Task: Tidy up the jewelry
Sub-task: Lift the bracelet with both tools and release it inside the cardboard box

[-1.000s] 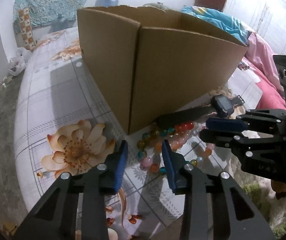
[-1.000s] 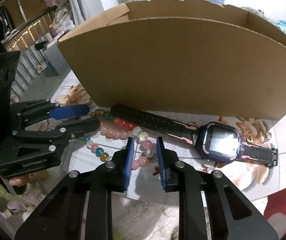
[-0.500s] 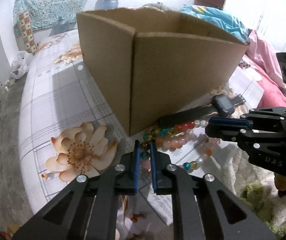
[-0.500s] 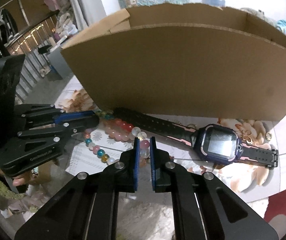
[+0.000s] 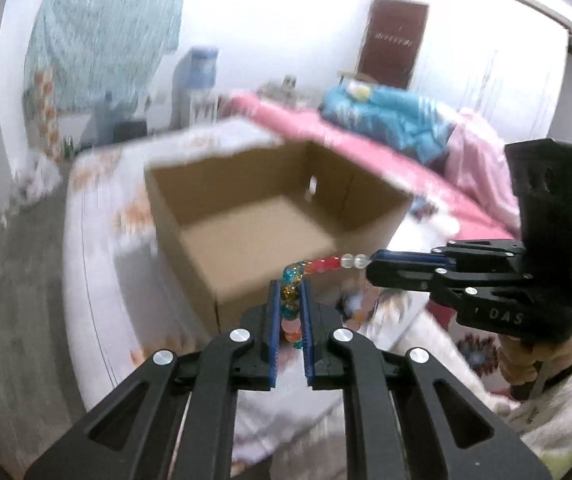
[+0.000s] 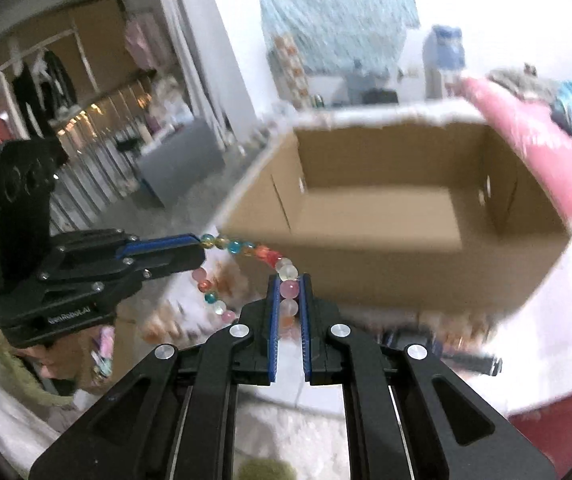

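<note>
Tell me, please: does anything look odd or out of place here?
Nothing is spilled or broken. The bead bracelet hangs in the air, stretched between the left tool and right tool, before the open cardboard box. The box's top edge looks roughly torn.
</note>
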Demonstrator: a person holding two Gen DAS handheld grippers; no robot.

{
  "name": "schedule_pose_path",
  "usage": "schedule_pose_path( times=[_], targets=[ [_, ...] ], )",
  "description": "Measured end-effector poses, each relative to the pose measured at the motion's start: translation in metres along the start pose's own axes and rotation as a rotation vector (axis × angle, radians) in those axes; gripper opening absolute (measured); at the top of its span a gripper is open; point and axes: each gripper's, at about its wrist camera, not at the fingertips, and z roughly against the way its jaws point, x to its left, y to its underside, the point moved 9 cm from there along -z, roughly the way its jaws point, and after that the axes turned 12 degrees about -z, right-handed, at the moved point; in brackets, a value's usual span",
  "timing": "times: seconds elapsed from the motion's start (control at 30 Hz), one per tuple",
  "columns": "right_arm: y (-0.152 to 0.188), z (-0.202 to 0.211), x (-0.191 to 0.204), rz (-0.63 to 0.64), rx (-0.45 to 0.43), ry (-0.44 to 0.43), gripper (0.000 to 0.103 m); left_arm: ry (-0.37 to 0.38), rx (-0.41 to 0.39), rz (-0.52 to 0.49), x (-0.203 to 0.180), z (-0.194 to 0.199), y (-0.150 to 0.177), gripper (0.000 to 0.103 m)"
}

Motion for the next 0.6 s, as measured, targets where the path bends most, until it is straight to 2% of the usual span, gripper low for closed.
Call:
schedule_pose_path(
  times=[0.1,0.17,0.27,0.37,0.47,0.53,0.6],
  targets=[
    [-0.039,-0.005,0.002,0.032,-0.003,-0.050,0.007,-0.004,-0.037,-0.020,0.012,-0.007,-0.038,0.009],
    [-0.068,-0.029,-0.001,0.015,0.053,-0.091,0.008,-0.010,-0.027,-0.014,0.025,-0.022,-0.052,0.009],
    [-0.083,-0.076,-0.016,-0.038,0.172,-0.112,0.008,-0.051,0.077,0.004,0.053,-0.067,-0.060,0.009],
    [-0.085,-0.136,-0.041,-0.121,0.351,-0.083,0.008,-0.061,0.174,0.029,0.074,-0.106,-0.056,0.009],
    [-0.083,-0.175,-0.058,-0.138,0.449,-0.034,0.008,-0.096,0.269,0.020,0.088,-0.136,-0.045,0.009],
    [-0.085,-0.192,-0.066,-0.133,0.484,0.003,0.008,-0.128,0.335,0.002,0.095,-0.152,-0.037,0.010],
    [-0.084,-0.205,-0.074,-0.152,0.522,0.018,0.012,-0.157,0.367,-0.018,0.100,-0.161,-0.033,0.010]
  ],
)
